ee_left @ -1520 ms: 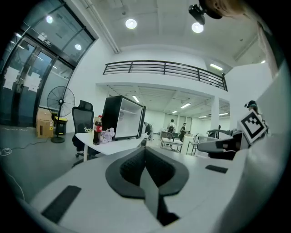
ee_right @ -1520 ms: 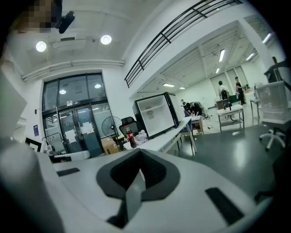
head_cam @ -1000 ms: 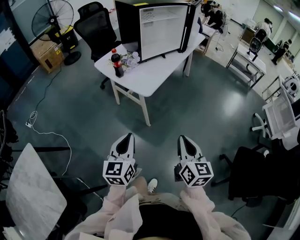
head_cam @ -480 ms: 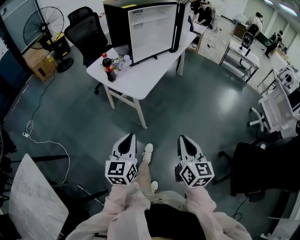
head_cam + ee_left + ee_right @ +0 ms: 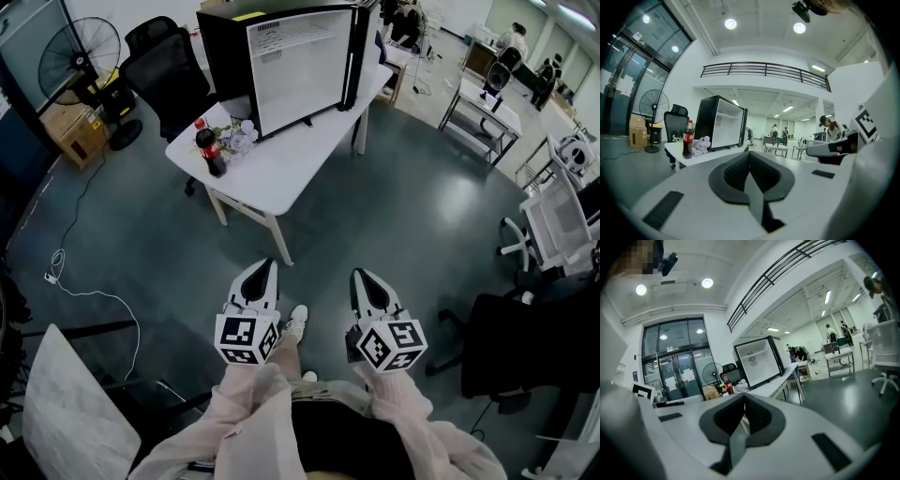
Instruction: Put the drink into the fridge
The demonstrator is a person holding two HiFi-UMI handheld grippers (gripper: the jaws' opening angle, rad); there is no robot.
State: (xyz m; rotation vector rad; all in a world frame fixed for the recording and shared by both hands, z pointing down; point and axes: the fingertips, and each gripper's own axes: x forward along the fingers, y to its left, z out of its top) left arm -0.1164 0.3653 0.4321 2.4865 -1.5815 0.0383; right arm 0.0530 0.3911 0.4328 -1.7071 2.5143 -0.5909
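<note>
Bottom of the head view: left gripper [image 5: 260, 274] and right gripper [image 5: 364, 279] point forward side by side. Jaws are pressed together on both with nothing between them, and each gripper view confirms it.

Past them comes open floor, then the white bench [image 5: 281, 173] in the upper middle of the frame. The drink [image 5: 207, 150], a red-capped cola bottle, stands upright near the bench's left corner, just beside a small bunch of flowers [image 5: 236, 139]. The fridge [image 5: 291, 66] sits behind, door swung wide, white interior showing.

The bottle looks dark nearly to the neck, so I'd judge it weighty, fairly stiff, smooth and round — best taken across the body at the label, not the cap.

From above the label barely reads. The left gripper view gives the bottle side-on, red label plain, flowers at its right. The right gripper view shows it tiny, left of the fridge.
</note>
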